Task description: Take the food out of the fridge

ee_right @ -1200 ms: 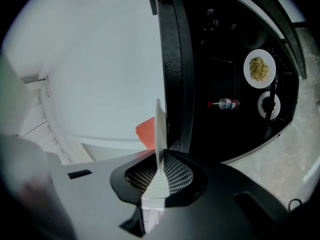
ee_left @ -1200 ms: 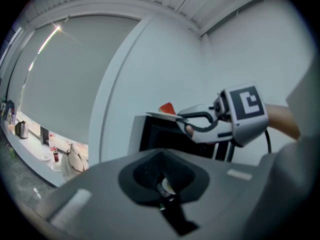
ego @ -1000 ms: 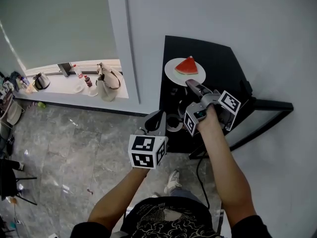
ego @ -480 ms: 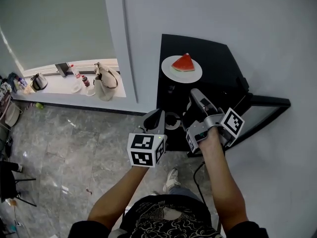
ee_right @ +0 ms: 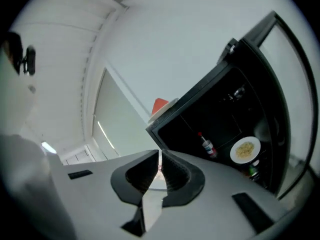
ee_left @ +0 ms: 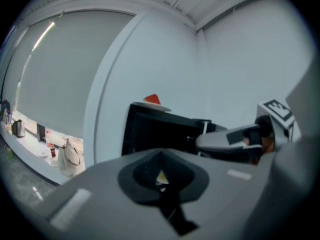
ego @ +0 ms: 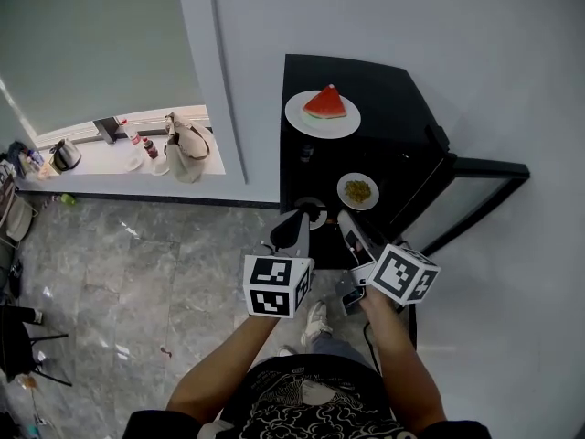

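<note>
food plate (ego: 357, 191) inside fridge (ego: 407, 126), just beyond right gripper (ego: 348, 223); jaws just closing, empty

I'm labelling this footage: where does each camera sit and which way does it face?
Head view: on the head, looking steeply down at the black mini fridge; both forearms, left gripper and right gripper show.
Left gripper view: on the left gripper, facing the fridge; its shut jaws show.
Right gripper view: on the right gripper, tilted, facing the open fridge; its jaws have just closed on nothing.
Shared: all see the red watermelon slice.
</note>
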`<state>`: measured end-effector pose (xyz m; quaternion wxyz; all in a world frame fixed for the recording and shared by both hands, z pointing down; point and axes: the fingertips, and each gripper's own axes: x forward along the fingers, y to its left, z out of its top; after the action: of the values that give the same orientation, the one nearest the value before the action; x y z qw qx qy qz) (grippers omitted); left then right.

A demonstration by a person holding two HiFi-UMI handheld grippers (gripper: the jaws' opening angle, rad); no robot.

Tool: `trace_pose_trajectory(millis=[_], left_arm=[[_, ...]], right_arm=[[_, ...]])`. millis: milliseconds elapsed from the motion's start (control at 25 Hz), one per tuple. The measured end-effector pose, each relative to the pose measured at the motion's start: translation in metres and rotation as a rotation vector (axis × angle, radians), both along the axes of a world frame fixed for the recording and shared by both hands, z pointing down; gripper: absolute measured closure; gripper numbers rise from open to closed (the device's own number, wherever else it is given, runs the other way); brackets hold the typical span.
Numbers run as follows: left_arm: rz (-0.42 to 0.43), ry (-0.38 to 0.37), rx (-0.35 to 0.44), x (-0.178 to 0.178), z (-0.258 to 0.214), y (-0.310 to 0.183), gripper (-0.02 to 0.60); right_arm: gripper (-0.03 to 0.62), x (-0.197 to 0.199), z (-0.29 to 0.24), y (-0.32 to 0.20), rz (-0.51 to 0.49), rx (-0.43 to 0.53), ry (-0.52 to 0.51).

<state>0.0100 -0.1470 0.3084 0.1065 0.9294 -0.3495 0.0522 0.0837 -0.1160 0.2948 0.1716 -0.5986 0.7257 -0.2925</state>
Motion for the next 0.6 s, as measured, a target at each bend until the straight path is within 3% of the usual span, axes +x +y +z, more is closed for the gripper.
trace_pose_trajectory(millis=[160,280,360,600], left_arm=[[0.041,-0.012,-0.008,0.009,0.009,0.019,0.58],[0.065,-0.025,-0.008,0.015,0.012,0.028,0.58],[0.077,-0.031,-0.009,0.018,0.013,0.032,0.581],[0.092,-0.01,-0.017,0.025,0.016,0.035,0.581]], right_arm=[[0.588,-0.008,0.016,0.015,0.004,-0.05,0.302],[0.588,-0.012,0.024,0.022,0.01,-0.082,0.457],[0.588,-0.014,0.027,0.024,0.01,-0.089,0.491],[0.588,-0.008,0.033,0.026,0.018,-0.093,0.448]])
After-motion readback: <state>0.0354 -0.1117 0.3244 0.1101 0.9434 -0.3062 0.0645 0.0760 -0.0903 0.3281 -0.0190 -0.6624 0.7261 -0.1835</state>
